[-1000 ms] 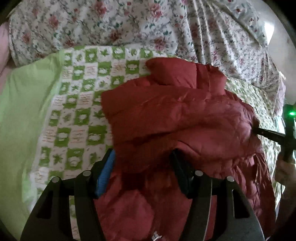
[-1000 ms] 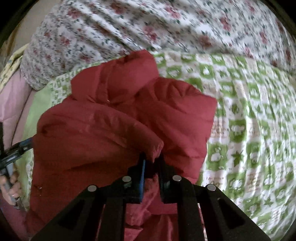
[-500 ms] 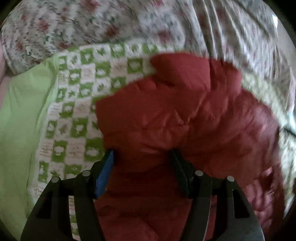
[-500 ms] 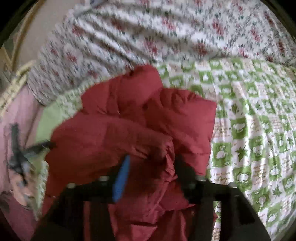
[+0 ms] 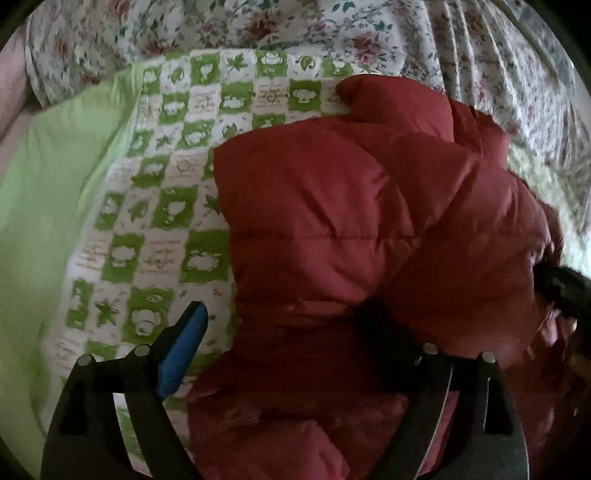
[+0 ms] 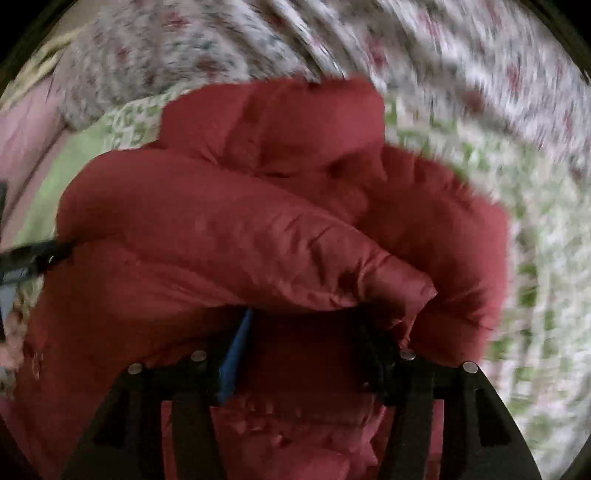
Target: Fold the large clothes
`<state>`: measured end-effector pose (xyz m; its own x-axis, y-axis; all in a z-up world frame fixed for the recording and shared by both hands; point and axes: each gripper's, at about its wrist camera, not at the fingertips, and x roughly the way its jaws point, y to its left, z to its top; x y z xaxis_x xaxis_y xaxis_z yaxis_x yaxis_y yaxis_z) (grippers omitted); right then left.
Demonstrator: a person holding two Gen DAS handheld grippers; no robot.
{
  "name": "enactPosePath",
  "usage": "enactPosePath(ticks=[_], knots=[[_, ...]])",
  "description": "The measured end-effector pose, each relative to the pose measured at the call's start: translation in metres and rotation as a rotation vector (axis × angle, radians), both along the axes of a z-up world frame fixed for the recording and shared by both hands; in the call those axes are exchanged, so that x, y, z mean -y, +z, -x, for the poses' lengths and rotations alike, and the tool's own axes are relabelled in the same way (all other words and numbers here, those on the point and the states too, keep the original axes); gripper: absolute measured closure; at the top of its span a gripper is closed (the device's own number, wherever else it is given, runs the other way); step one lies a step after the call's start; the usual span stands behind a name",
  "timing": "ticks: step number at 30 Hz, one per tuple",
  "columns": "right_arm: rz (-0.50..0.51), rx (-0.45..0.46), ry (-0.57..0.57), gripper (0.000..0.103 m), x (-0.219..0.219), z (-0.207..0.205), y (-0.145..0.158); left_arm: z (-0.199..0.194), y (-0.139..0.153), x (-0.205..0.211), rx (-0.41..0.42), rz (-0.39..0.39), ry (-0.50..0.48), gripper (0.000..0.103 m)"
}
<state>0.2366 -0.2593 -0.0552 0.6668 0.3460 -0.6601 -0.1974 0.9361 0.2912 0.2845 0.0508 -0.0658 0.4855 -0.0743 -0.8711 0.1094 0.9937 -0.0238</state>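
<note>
A green-and-white checked quilt, printed with leaf and mushroom-like motifs, is spread over the bed. Along its left edge a plain light-green sheet is seen, touching the quilt. Toward the far edge of the bed a white floral bedspread with red roses is bunched in folds. In the right wrist view the same coverings are blurred.

The left gripper is matte black plastic with 2 angular fingers; one carries a blue pad, and 4 round silver screws cap the knuckles. The right gripper looks alike: black frame, blue pad, 4 silver screws.
</note>
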Motion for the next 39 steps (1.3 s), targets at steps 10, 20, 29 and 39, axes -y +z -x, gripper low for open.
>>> enactPosePath(ticks=[10, 20, 29, 39], knots=[[-0.002, -0.014, 0.006, 0.046, -0.001, 0.004, -0.001, 0.002, 0.004, -0.001, 0.020, -0.084, 0.033, 0.009], [-0.098, 0.112, -0.007, 0.046, 0.019, 0.054, 0.056, 0.010, 0.061, 0.000, 0.138, -0.005, 0.022, 0.011], [-0.007, -0.008, 0.008, 0.046, -0.002, 0.012, 0.001, -0.024, -0.007, 0.017, -0.044, 0.031, -0.010, 0.009], [-0.021, 0.002, 0.005, 0.046, 0.011, 0.031, -0.001, -0.031, -0.027, -0.009, -0.100, 0.176, 0.058, 0.000]])
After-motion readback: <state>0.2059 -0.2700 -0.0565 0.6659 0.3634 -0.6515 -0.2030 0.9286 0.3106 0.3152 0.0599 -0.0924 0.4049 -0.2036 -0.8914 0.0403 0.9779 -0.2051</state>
